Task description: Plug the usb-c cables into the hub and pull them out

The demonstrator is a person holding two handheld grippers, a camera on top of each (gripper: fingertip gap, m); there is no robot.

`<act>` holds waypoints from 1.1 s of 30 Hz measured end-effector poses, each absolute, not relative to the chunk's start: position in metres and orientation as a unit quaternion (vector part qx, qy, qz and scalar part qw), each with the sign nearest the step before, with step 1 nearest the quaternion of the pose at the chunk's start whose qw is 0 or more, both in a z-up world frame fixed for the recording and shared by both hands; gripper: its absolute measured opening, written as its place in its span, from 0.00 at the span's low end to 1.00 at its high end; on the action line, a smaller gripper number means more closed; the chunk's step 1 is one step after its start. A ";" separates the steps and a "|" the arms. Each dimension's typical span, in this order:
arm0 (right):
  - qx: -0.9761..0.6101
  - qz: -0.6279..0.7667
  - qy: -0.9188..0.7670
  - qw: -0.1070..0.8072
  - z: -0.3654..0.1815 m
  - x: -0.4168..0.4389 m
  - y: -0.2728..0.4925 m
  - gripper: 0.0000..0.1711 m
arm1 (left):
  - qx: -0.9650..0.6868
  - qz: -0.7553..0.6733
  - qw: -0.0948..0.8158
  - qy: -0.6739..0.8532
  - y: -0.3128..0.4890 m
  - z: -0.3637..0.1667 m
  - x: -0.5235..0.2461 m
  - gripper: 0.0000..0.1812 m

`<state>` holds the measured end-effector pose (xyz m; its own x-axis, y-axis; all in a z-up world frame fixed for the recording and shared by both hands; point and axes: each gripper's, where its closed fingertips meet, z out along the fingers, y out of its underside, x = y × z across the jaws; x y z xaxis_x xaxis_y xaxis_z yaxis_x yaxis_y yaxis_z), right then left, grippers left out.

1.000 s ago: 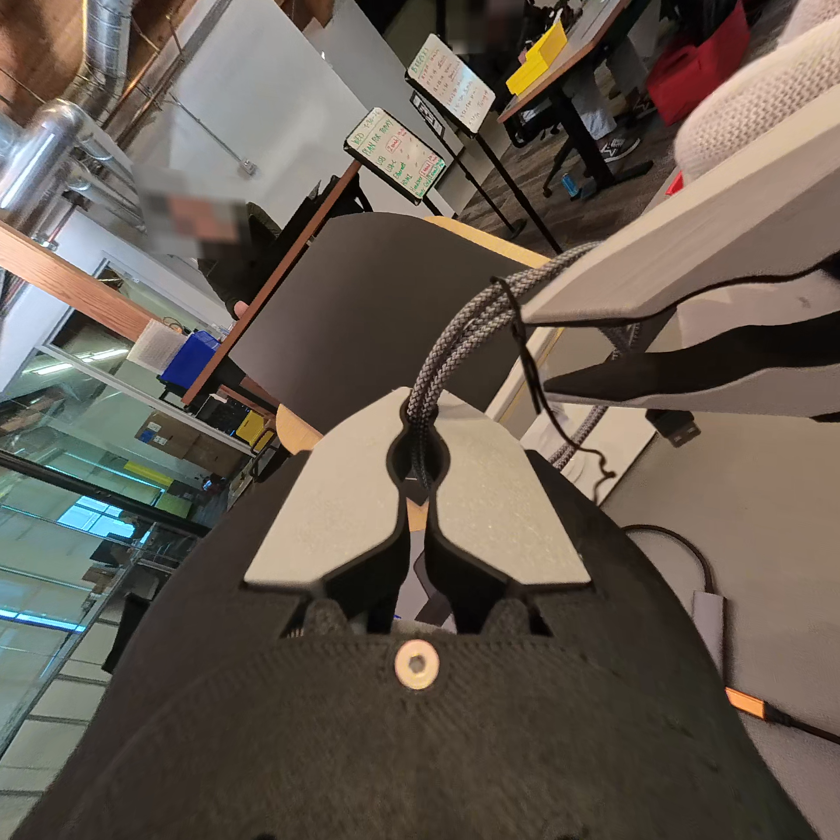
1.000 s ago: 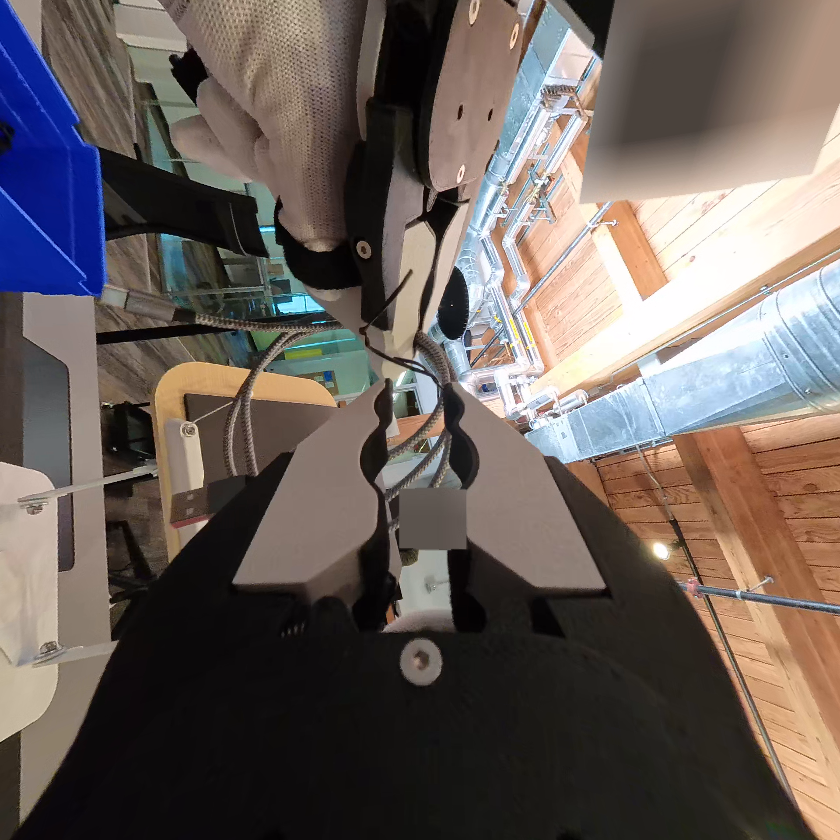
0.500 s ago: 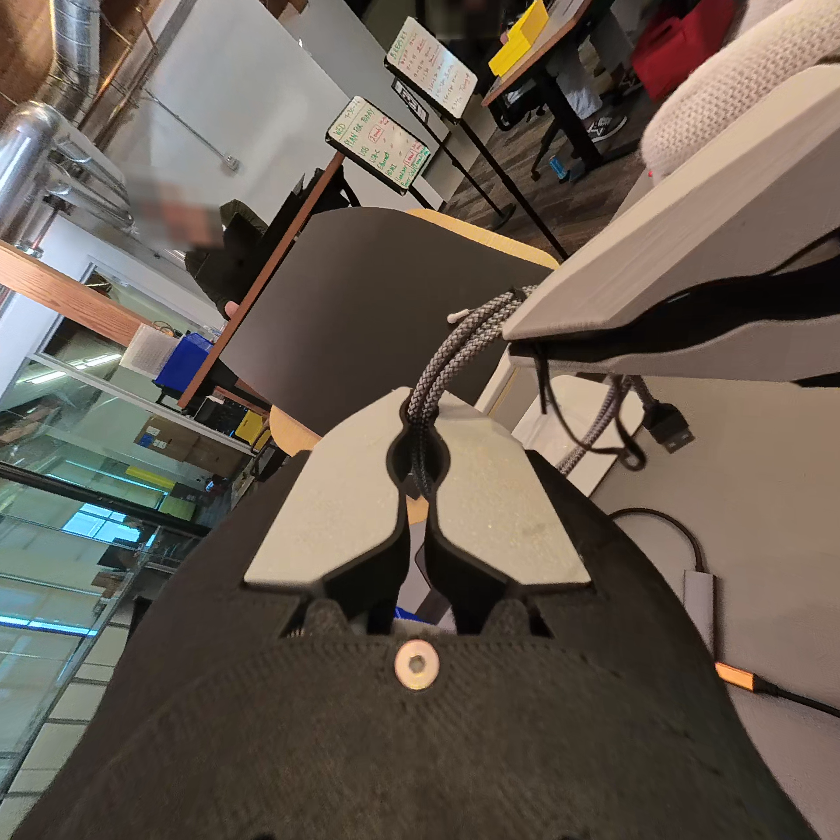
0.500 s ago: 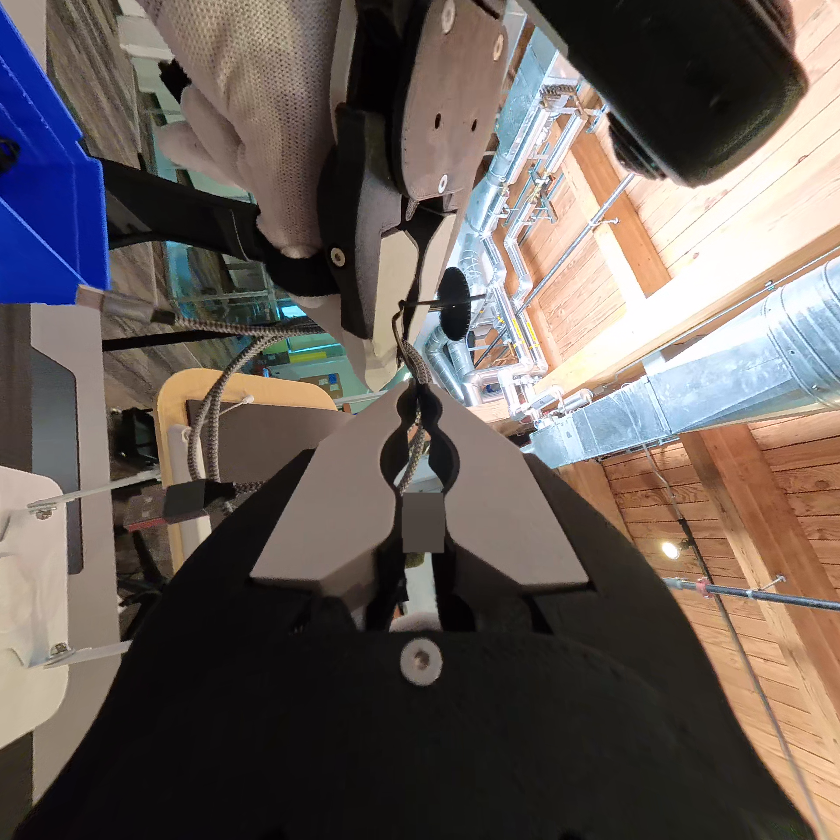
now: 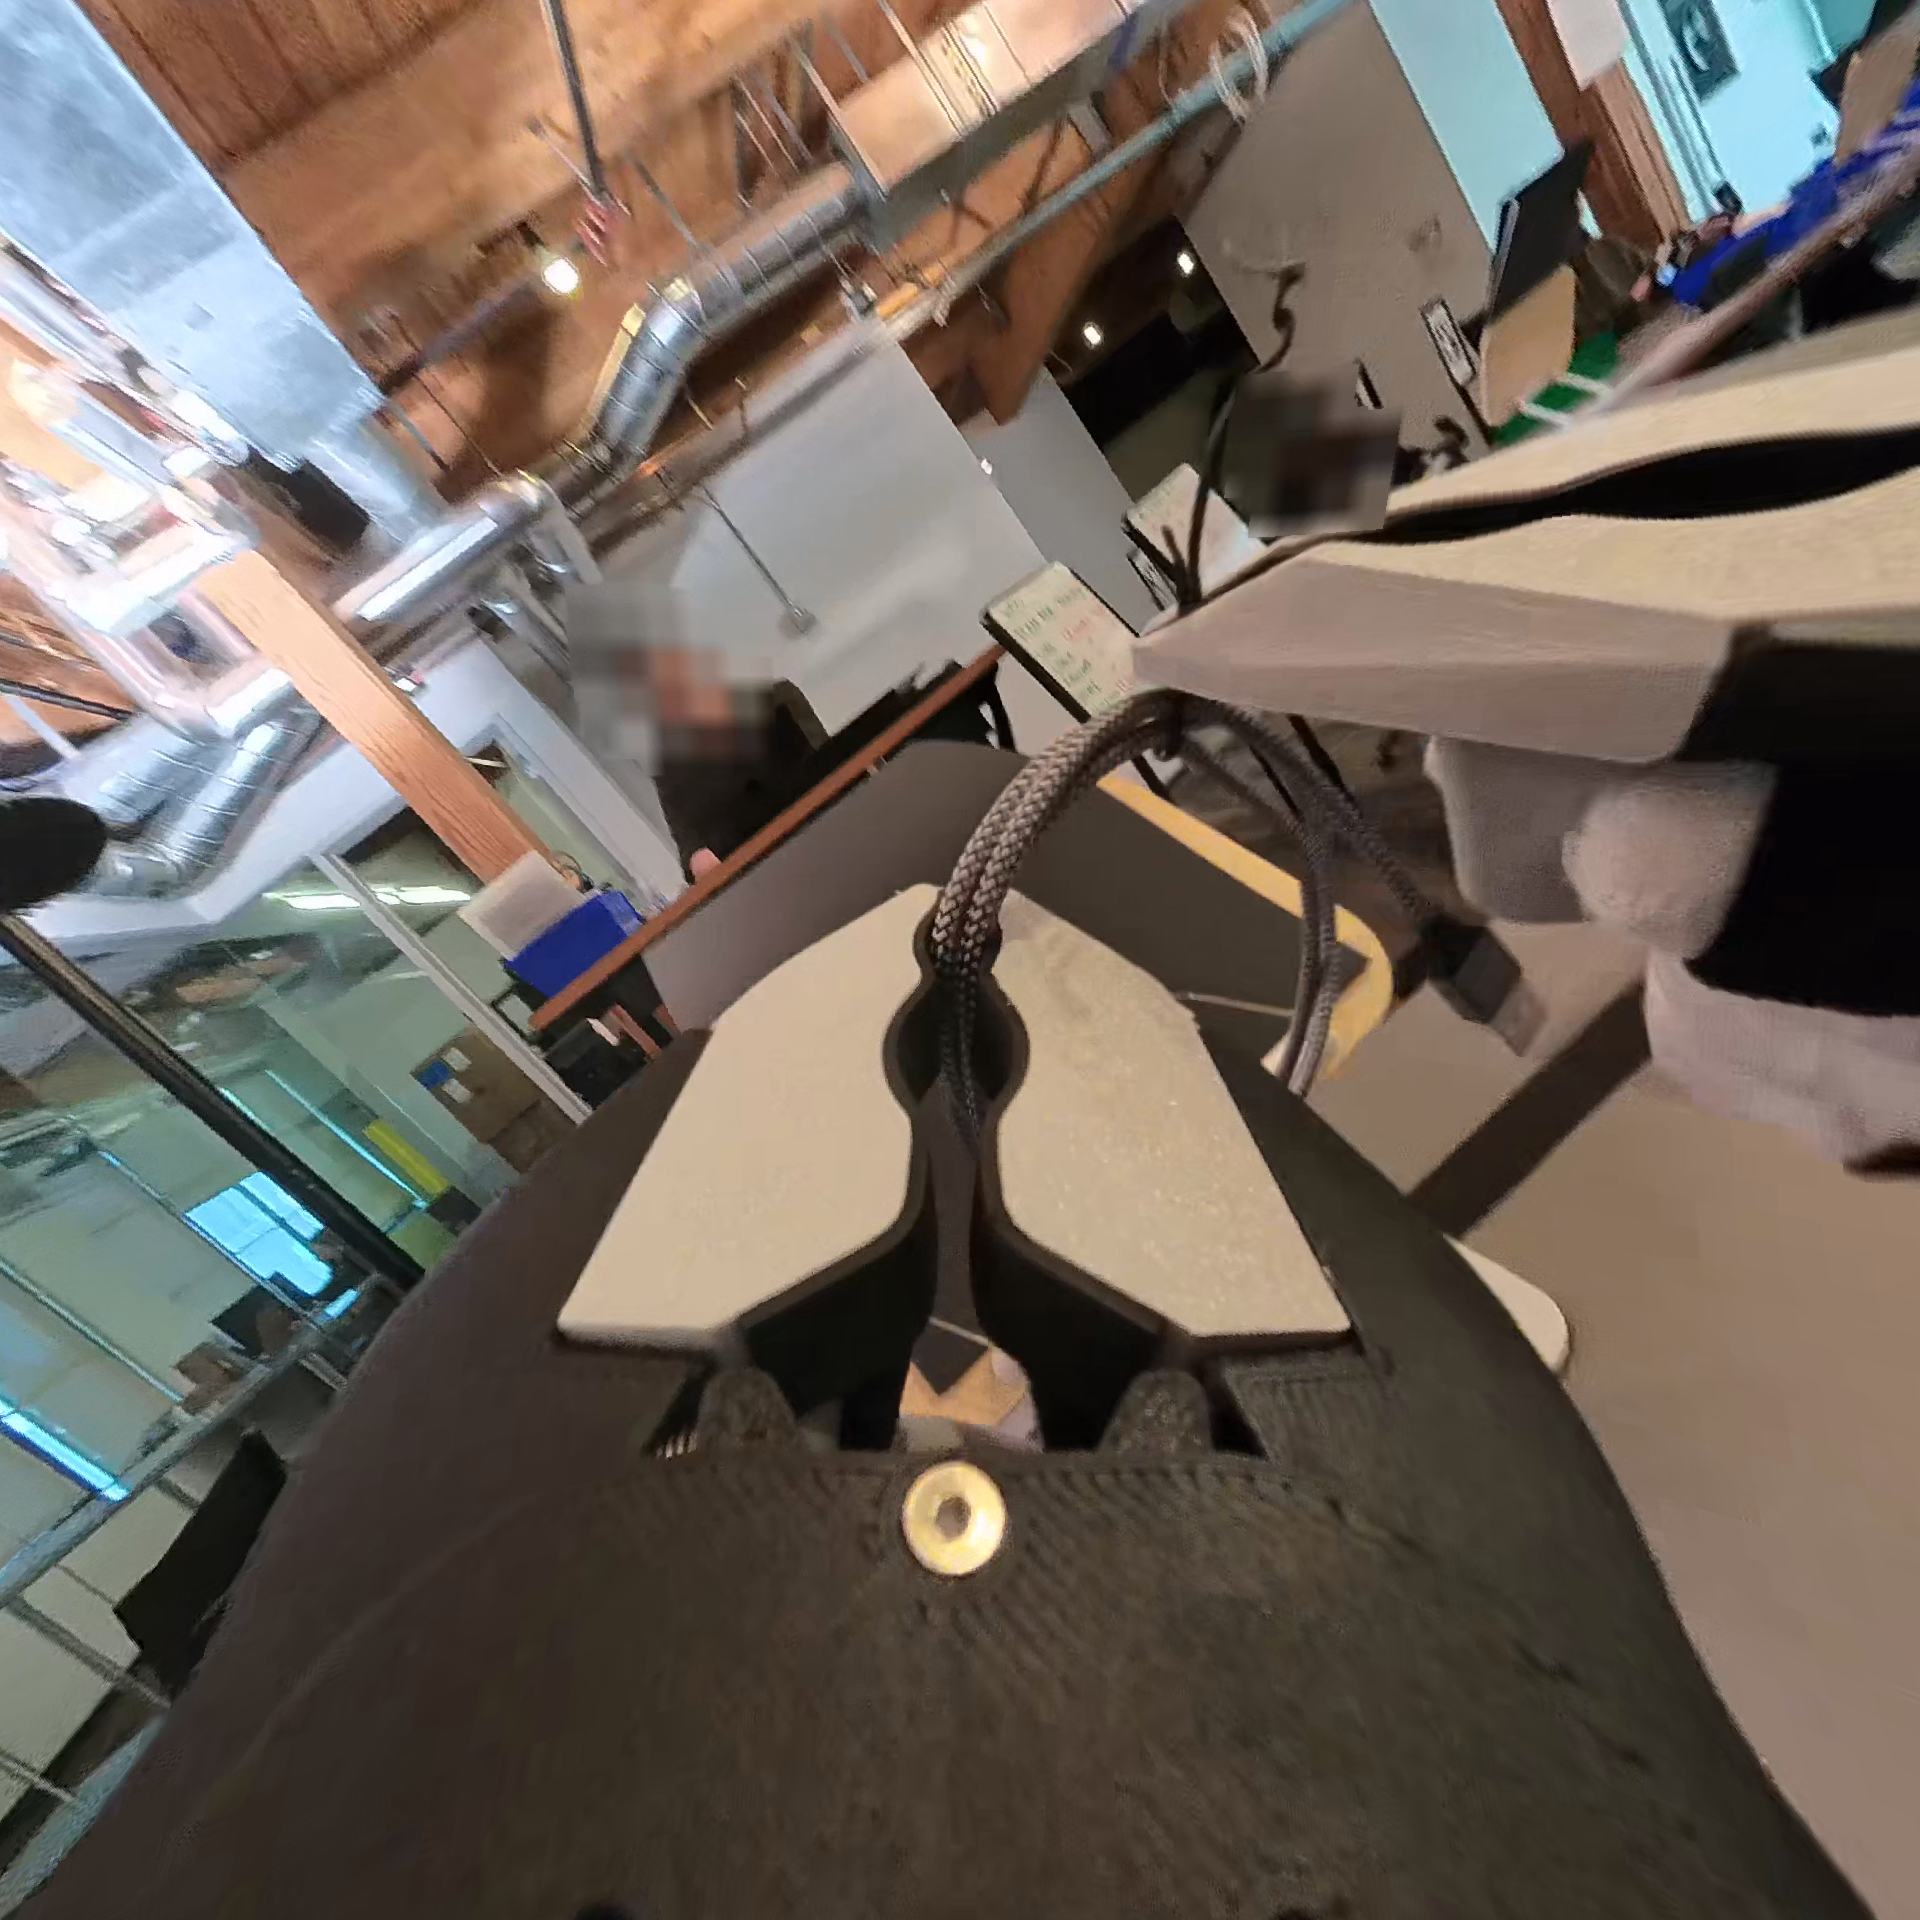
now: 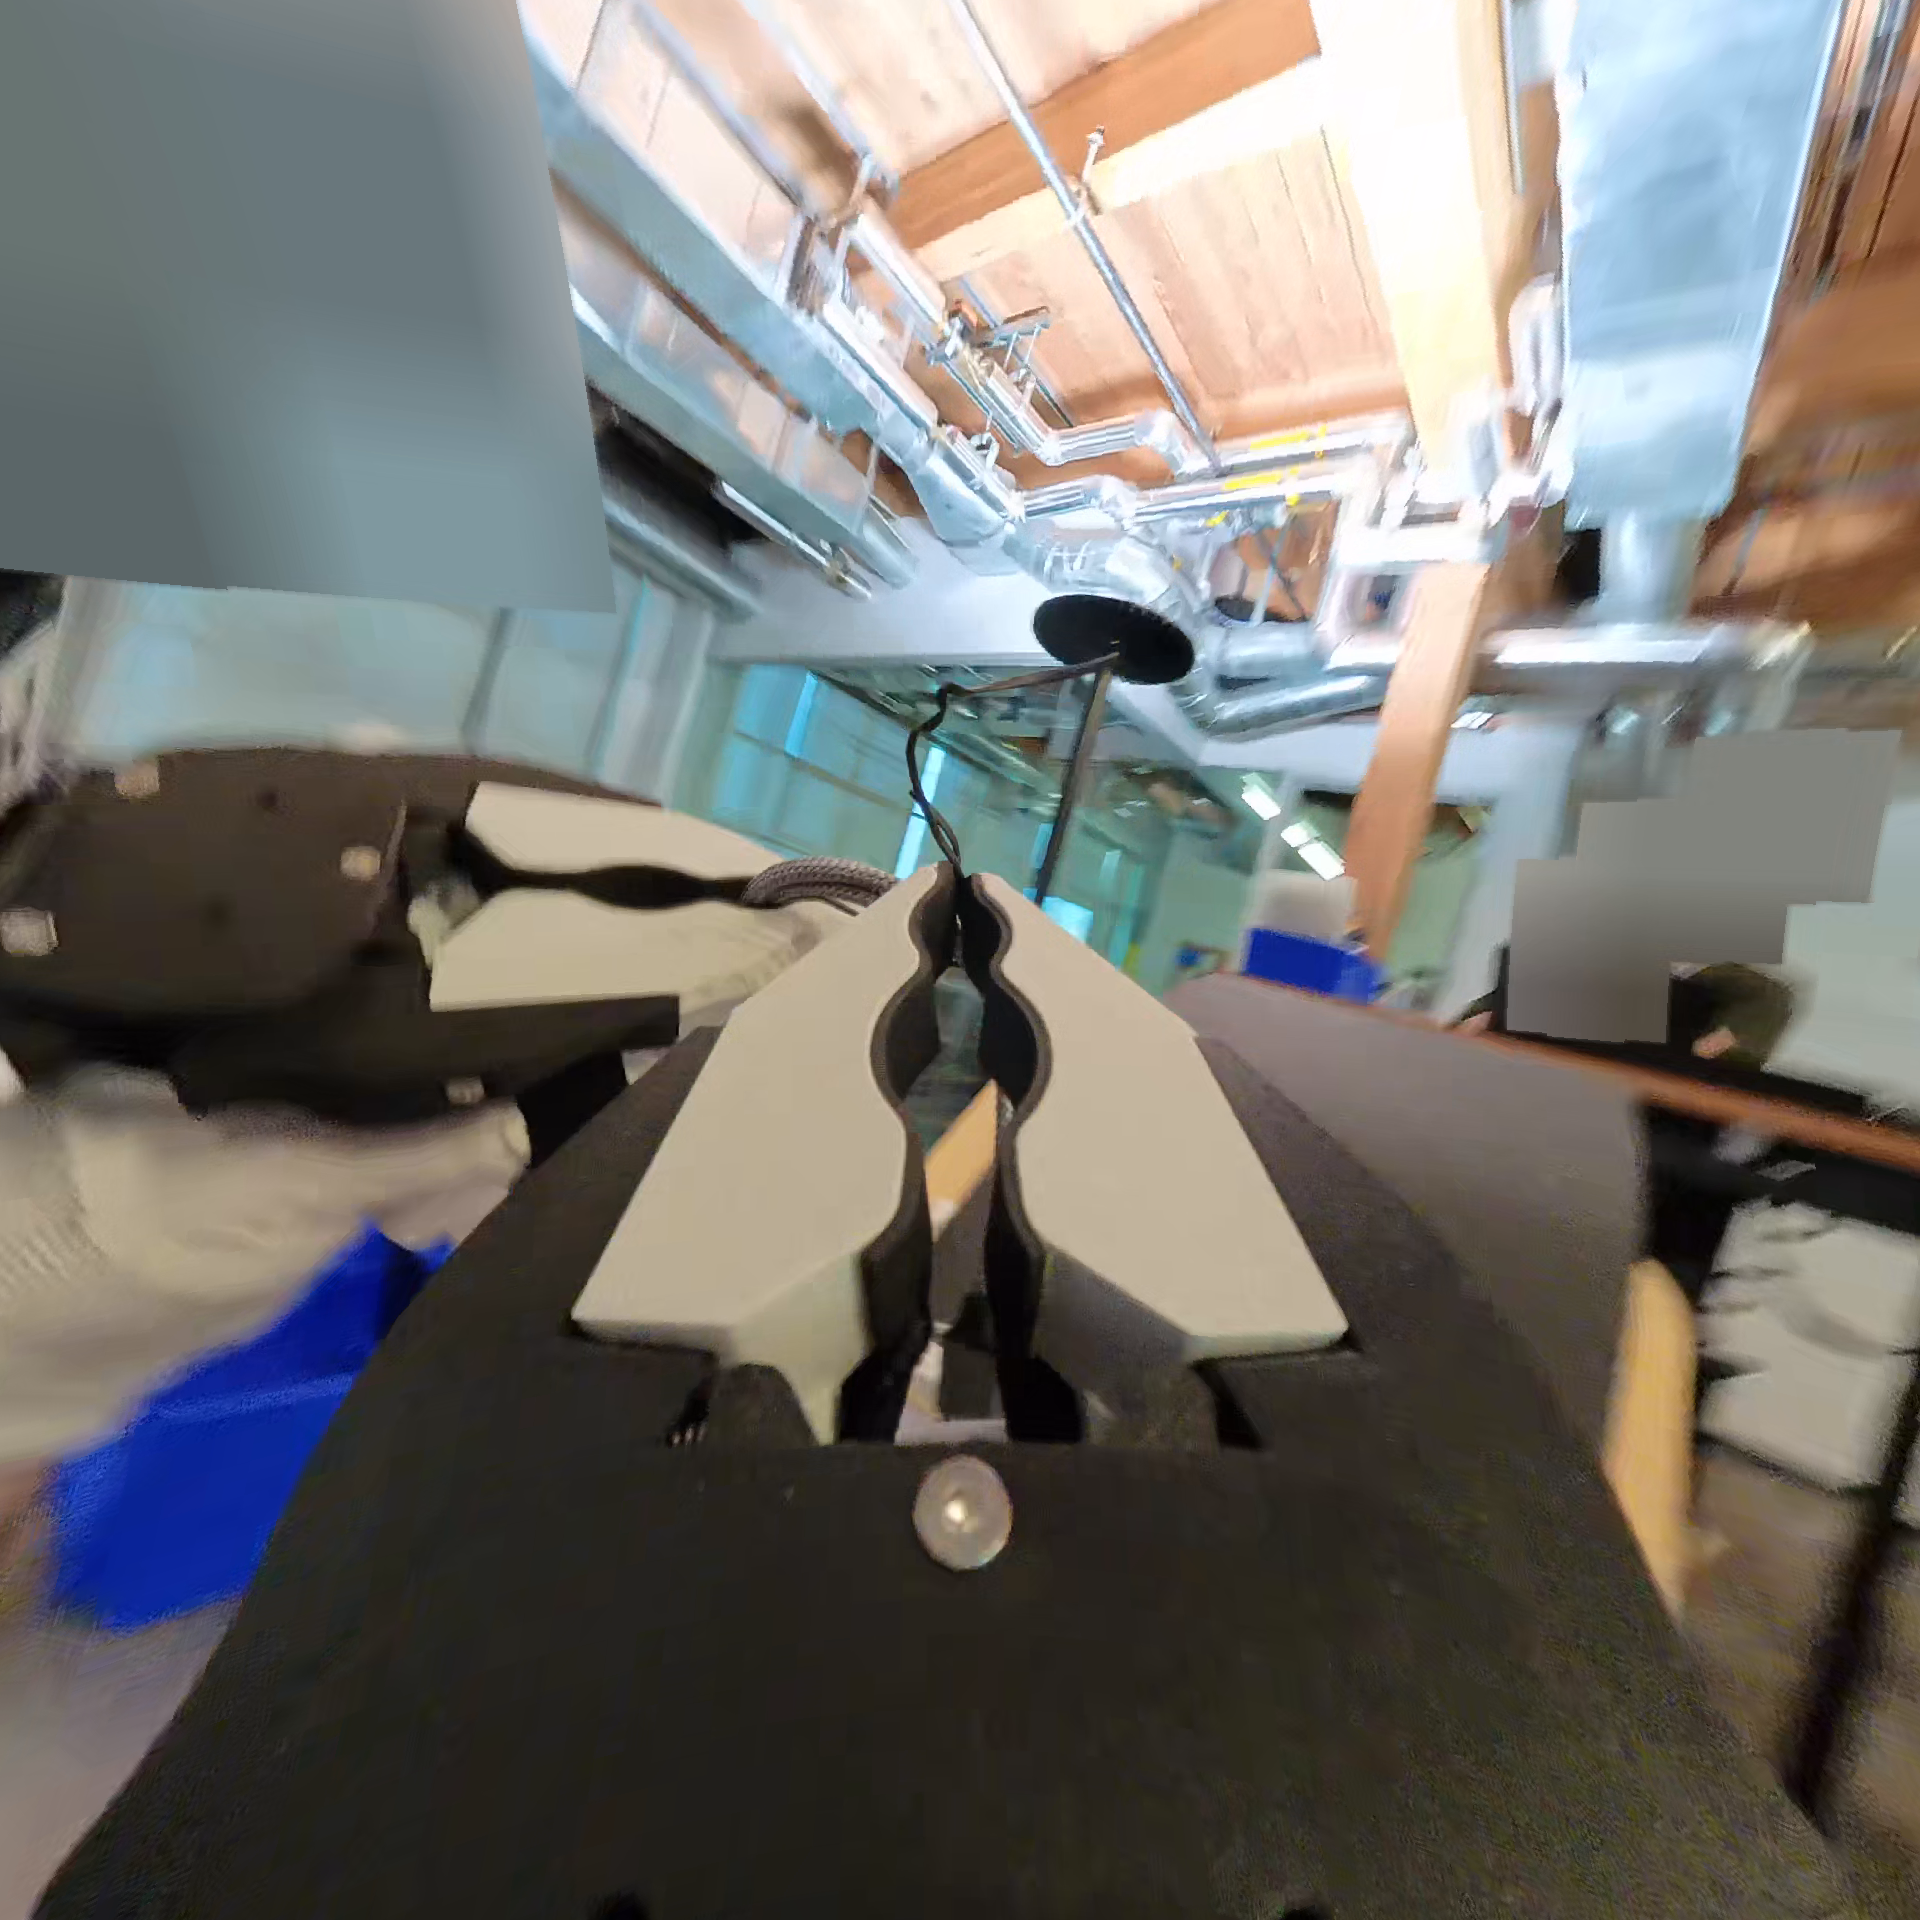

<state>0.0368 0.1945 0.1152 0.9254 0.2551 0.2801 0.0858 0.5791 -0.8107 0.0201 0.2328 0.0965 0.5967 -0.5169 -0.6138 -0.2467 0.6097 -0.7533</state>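
Note:
My left gripper [image 5: 961, 920] is shut on a bundle of grey braided cables [image 5: 1023, 800]. The bundle arches up and right to the tip of my right gripper [image 5: 1158, 675]. A dark plug [image 5: 1465, 966] hangs below that gripper, beside a white gloved hand [image 5: 1652, 883]. In the right wrist view my right gripper [image 6: 951, 883] is shut on a thin black tie [image 6: 925, 748] that sticks up from its tip. The left gripper [image 6: 764, 883] lies to its left with the braided bundle [image 6: 821, 875] between the two tips. The hub is not in view.
A grey table [image 5: 1714, 1507] lies at the lower right with a white rounded piece [image 5: 1527, 1325] on it. A dark panel with a wooden edge [image 5: 831, 831] stands behind the grippers. A blue bin [image 6: 208, 1455] is at the lower left. Pipes and wooden beams run overhead.
My right gripper closed on the cable bundle's tie. Both grippers swung, so both views now tilt up toward the ceiling. The hub and orange plug on the table left the left wrist view.

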 end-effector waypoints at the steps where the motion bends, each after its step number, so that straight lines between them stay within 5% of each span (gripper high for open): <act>1: -0.459 0.103 -0.166 0.867 0.116 0.041 0.195 0.00 | -0.423 -0.087 0.796 0.425 0.230 0.100 0.021 0.01; 12: -0.445 0.432 -0.044 0.783 0.116 0.073 0.203 0.00 | -0.309 -0.070 0.851 0.419 0.197 0.083 0.058 0.00; 26: -0.488 0.490 -0.206 0.692 0.109 0.036 0.180 0.00 | -0.256 -0.033 0.789 0.557 0.202 0.042 0.081 0.00; 33: -0.522 0.477 -0.297 0.642 0.089 0.002 0.168 0.00 | -0.335 -0.001 0.800 0.498 0.237 0.043 0.078 0.00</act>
<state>0.0021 0.1677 0.0891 0.3691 0.9219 -0.1178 -0.3019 -0.0009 -0.9533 0.0778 0.2366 0.0426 0.5045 -0.3348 -0.7958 -0.3316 0.7759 -0.5367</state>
